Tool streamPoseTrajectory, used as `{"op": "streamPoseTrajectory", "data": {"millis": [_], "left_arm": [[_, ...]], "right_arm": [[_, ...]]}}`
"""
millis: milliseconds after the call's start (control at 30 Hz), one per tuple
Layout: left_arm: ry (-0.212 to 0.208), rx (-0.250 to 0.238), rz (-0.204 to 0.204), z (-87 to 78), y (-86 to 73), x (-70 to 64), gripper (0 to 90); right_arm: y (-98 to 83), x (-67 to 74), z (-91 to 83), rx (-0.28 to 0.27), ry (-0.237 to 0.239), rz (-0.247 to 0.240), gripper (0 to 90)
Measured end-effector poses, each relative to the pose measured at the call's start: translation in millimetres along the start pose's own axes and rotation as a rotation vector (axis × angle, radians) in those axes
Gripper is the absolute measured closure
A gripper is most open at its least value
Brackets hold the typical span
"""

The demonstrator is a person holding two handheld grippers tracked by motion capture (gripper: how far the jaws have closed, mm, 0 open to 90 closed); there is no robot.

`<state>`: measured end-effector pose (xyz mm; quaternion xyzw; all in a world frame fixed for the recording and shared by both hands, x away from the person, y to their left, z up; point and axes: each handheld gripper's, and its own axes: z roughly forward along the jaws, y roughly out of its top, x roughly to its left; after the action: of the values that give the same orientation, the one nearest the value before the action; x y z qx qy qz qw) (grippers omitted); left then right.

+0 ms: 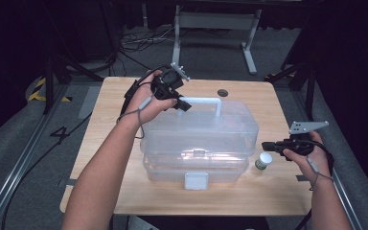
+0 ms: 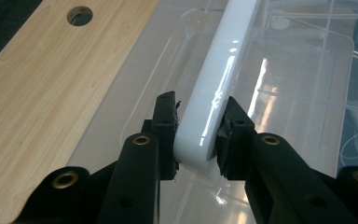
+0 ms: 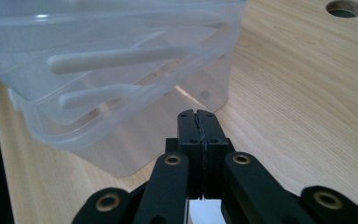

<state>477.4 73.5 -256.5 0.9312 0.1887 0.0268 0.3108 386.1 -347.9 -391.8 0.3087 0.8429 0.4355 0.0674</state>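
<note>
A clear plastic storage box (image 1: 199, 139) with a white carry handle (image 1: 202, 101) and a white front latch (image 1: 196, 180) stands mid-table. My left gripper (image 1: 184, 105) is shut on the left end of that handle; in the left gripper view its pads (image 2: 223, 135) press both sides of the white handle (image 2: 214, 88). My right gripper (image 1: 267, 145) hovers at the box's right end, jaws together with nothing between them (image 3: 198, 116). A small white jar with a green label (image 1: 263, 161) stands right under it.
The wooden table (image 1: 120, 143) has a round cable hole (image 1: 223, 92) behind the box. Bare wood lies left of the box and along the front edge. Cables and a metal frame stand on the floor beyond the table.
</note>
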Motion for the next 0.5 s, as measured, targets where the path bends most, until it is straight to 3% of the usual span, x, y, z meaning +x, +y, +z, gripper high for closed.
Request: {"op": "streamPoseTrajectory", "data": {"millis": [200, 267, 300, 400, 500], "left_arm": [[-0.007, 0.002, -0.012, -0.4, 1.7, 3.2, 72.1], [-0.011, 0.008, -0.017, -0.5, 2.6, 4.0, 72.1], [-0.011, 0.008, -0.017, -0.5, 2.6, 4.0, 72.1], [-0.011, 0.008, -0.022, -0.4, 3.1, 4.7, 72.0], [-0.013, 0.009, -0.022, -0.5, 3.2, 5.2, 72.0]], "right_arm": [[3.3, 10.0, 0.7, -0.003, 0.054, -0.075, 90.0], [5.9, 15.2, 1.3, -0.021, 0.109, -0.104, 90.0], [5.9, 15.2, 1.3, -0.021, 0.109, -0.104, 90.0], [12.1, 24.6, 1.7, -0.074, 0.175, -0.138, 90.0], [14.7, 28.8, 1.0, -0.099, 0.205, -0.15, 90.0]]}}
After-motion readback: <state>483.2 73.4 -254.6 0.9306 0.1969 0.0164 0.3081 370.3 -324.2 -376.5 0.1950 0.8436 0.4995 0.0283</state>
